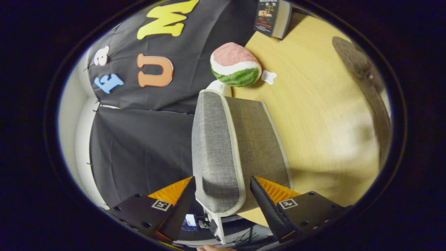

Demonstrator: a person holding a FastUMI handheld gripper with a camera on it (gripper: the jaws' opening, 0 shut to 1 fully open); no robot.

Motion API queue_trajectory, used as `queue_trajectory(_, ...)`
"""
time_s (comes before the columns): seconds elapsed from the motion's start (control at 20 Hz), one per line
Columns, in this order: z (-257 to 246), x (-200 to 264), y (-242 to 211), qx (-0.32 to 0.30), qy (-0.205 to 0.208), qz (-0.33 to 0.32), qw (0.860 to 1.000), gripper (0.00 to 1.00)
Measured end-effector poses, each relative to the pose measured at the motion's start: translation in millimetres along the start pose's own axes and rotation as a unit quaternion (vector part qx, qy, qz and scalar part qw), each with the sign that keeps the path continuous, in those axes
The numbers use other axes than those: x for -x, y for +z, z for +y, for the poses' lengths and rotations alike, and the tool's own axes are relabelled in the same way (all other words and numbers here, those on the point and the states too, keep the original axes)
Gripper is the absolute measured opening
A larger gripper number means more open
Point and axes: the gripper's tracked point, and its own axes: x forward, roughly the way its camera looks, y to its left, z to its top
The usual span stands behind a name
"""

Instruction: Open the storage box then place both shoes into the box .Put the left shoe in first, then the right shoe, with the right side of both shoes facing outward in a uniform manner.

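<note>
Gripper fingers sit either side of the grey fabric storage box lid, seemingly clamped on its near edge (contact looks firm). Beyond it, a watermelon plush lies on the wooden table.

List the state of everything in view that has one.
Grey fabric storage-box lid with pale trim: lifted, between the fingers.
Tool: shut on the lid's edge.
Watermelon-shaped plush toy: lying on the wooden table, beyond the lid.
Dark-covered book: closed, on the table.
</note>
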Motion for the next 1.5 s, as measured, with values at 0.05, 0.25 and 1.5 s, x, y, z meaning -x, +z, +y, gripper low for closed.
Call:
queue_trajectory(0.05,3.2,-1.3,-4.9,-0.002,0.006,0.008,1.0,0.95)
queue_trajectory(0.25,16.4,2.4,-11.9,0.019,-0.001,0.012,1.0,0.94)
queue_trajectory(1.5,236.9,-60.8,-69.4,0.129,0.0,-0.026,0.991,0.46)
